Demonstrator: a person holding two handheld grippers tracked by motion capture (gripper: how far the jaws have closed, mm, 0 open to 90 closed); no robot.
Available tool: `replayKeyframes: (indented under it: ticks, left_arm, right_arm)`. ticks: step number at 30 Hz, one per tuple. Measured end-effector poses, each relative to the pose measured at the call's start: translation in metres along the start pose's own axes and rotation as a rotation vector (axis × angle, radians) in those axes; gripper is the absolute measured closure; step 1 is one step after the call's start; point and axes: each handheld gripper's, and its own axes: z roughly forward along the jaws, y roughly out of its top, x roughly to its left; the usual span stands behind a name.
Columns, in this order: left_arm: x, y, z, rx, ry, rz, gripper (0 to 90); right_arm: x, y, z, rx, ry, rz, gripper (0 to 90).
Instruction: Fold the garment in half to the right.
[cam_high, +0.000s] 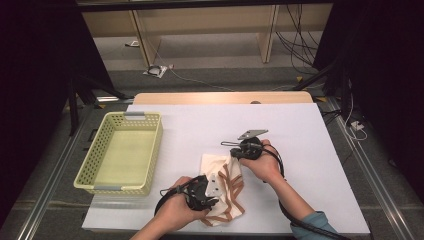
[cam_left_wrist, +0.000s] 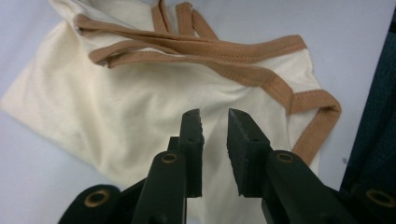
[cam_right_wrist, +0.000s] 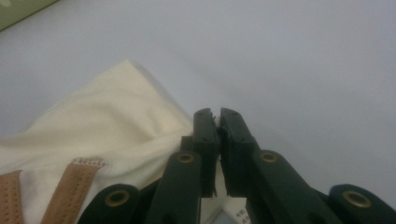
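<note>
One cream garment (cam_high: 223, 186) with tan trim is lying near the tabletop's (cam_high: 300, 130) front edge, long axis running front to back. The left tongs (cam_left_wrist: 215, 122) are hovering slightly parted, empty, above it; the right tongs (cam_right_wrist: 217, 122) are pinching its far edge. One basket (cam_high: 150, 150) is sitting left.

1. We see a table (cam_high: 300, 130) under a pale lavender-white cover, with a strip of bare wood (cam_high: 222, 98) along its edge at 12 o'clock.
2. At 12 o'clock beyond it, a grey floor (cam_high: 210, 60) runs to light wooden furniture legs (cam_high: 145, 42).
3. Loose cables (cam_high: 295, 45) trail over the floor at 1 o'clock, and a small cable bundle (cam_high: 156, 71) lies at 11 o'clock.
4. Dark curtains (cam_high: 35, 75) close the room at 9 and 3 o'clock.
5. Metal rails (cam_high: 50, 185) line the floor at 8 and 4 o'clock.
</note>
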Motion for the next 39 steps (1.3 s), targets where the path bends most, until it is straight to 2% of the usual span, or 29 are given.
replayKeyframes:
  ticks: [5, 9, 13, 18, 27, 32, 35, 39]
  left_arm:
    - [0.001, 0.006, 0.011, 0.001, 0.007, -0.027, 78.3]
    - [0.004, 0.01, 0.017, -0.005, 0.033, -0.052, 79.4]
    - [0.003, 0.016, 0.023, -0.021, 0.038, -0.054, 79.3]
    - [-0.002, 0.021, 0.028, -0.027, 0.046, -0.027, 78.9]
    - [-0.021, 0.033, 0.041, -0.022, 0.027, 0.059, 78.9]
    - [-0.024, 0.034, 0.041, -0.021, 0.027, 0.074, 78.8]
    - [-0.025, 0.034, 0.042, -0.017, 0.026, 0.079, 78.8]
    - [-0.026, 0.034, 0.042, -0.02, 0.023, 0.079, 78.8]
  right_arm:
    - [-0.004, 0.0, -0.005, 0.004, -0.02, 0.005, 80.6]
    - [-0.009, -0.001, -0.01, -0.008, -0.039, 0.009, 77.2]
    - [-0.011, -0.001, -0.014, -0.018, -0.052, 0.012, 75.2]
    - [-0.014, -0.001, -0.018, -0.021, -0.055, 0.017, 74.1]
    - [-0.009, 0.005, -0.025, -0.029, -0.044, 0.011, 73.4]
    - [-0.007, 0.009, -0.026, -0.033, -0.042, 0.019, 71.2]
    - [-0.005, 0.012, -0.026, -0.038, -0.034, 0.04, 69.0]
    - [0.001, 0.017, -0.019, -0.012, -0.018, 0.053, 65.1]
